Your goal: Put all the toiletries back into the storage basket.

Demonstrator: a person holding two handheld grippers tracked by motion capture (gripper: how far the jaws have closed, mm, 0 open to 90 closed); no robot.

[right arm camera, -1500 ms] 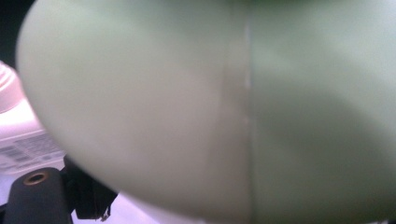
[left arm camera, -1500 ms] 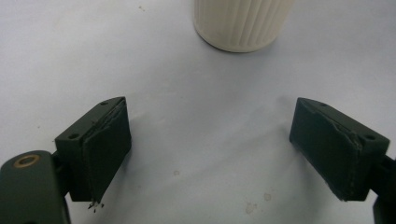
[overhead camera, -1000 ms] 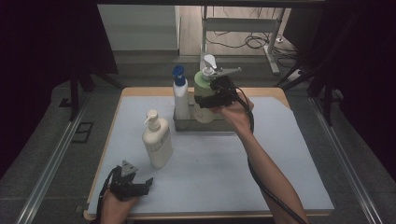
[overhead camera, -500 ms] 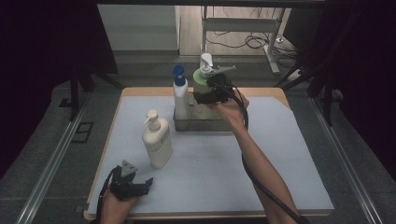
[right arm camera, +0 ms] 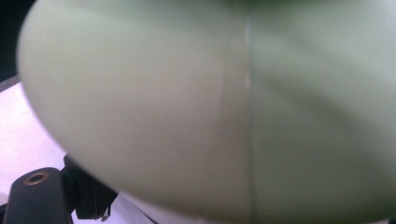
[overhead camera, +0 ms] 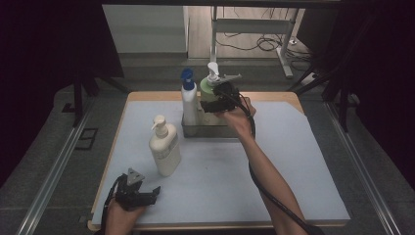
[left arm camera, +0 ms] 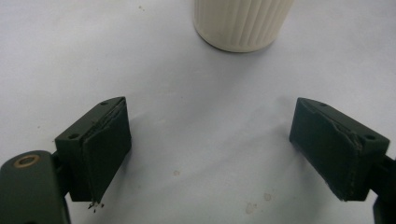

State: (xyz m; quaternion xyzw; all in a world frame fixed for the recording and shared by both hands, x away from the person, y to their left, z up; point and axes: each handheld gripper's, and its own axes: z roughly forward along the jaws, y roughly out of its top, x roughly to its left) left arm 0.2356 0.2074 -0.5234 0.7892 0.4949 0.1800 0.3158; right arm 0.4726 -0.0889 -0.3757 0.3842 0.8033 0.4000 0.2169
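Bottles: we count three. Right gripper (overhead camera: 214, 104) clamps the green bottle (overhead camera: 207, 90) over the tray (overhead camera: 215, 131); left gripper (left arm camera: 210, 154) rests, jaws wide.

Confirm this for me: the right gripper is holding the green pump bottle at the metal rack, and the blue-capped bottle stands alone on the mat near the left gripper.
One detail is wrong. In the high view, the bottle standing alone near the left gripper is the cream pump bottle; the blue-capped bottle stands in the metal rack. The right gripper does hold the green pump bottle there.
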